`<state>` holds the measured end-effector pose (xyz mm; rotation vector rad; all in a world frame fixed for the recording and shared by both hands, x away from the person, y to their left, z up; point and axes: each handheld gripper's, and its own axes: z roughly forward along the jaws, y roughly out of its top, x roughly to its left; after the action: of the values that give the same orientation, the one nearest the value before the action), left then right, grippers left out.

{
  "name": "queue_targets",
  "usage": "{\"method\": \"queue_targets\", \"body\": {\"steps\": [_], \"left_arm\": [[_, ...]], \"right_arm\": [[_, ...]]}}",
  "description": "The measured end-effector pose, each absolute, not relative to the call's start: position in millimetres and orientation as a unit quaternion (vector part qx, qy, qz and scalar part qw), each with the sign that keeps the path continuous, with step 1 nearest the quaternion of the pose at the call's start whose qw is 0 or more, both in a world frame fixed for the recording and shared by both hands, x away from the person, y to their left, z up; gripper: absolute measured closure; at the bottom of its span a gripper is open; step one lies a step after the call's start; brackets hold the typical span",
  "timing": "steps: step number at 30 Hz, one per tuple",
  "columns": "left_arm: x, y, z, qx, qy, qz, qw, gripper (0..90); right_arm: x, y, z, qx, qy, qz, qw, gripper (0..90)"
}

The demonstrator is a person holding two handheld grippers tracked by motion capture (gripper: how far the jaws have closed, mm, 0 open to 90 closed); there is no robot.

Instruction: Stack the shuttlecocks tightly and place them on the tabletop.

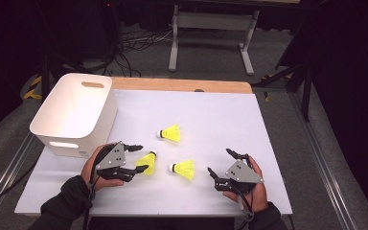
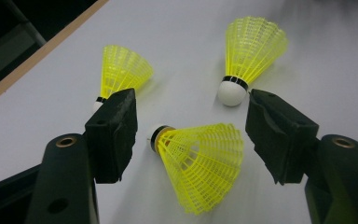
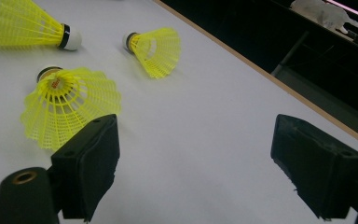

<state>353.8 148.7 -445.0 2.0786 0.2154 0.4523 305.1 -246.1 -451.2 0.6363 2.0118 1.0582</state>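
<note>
High view: the left gripper (image 1: 135, 158) sits at the lower left of the frame with its jaws apart around the nearest shuttlecock (image 1: 147, 161), which lies on the white worktop (image 1: 220, 120) just right of the white bin (image 1: 74, 112). Two more lie close by, a middle shuttlecock (image 1: 170, 133) above it near the centre and a right shuttlecock (image 1: 184, 169) beside it. The right gripper (image 1: 220, 165) rests at the lower right, jaws apart and holding nothing. The step in hand looks like the grasp of the nearest shuttlecock, probably to carry it to the bin; the next move calls for closing gently on the soft skirt, then lifting up and left over the bin's rim

Left gripper view: the nearest shuttlecock (image 2: 200, 165) lies on its side between the two black jaws, cork toward the left one, and neither pad presses on it. The other two lie farther up the frame

Right gripper view: the jaws stand wide over bare worktop, with the three shuttlecocks at the upper left

The worktop is a white sheet on a wooden board; around it are grey floor, cables and a dark room with a table frame (image 1: 213, 28) at the top
</note>
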Motion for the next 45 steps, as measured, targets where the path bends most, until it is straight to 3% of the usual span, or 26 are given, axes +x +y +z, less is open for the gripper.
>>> {"method": "queue_targets", "body": {"steps": [5,13,27,36,45], "left_arm": [[353,148,-446,0.861,0.078,0.177,0.471,34.0],[357,144,-451,0.873,0.073,0.167,0.453,42.4],[369,137,-459,0.886,0.064,0.155,0.433,67.5],[369,139,-454,0.879,0.075,0.185,0.434,87.2],[364,147,-433,0.874,0.140,0.235,0.402,89.5]], "right_arm": [[305,-246,-452,0.249,0.790,0.412,0.380,16.2],[306,-245,-453,0.248,0.793,0.408,0.378,16.2],[306,-244,-454,0.244,0.798,0.402,0.377,16.6],[306,-243,-454,0.243,0.799,0.402,0.375,16.7],[306,-243,-455,0.244,0.801,0.399,0.375,16.8]]}}
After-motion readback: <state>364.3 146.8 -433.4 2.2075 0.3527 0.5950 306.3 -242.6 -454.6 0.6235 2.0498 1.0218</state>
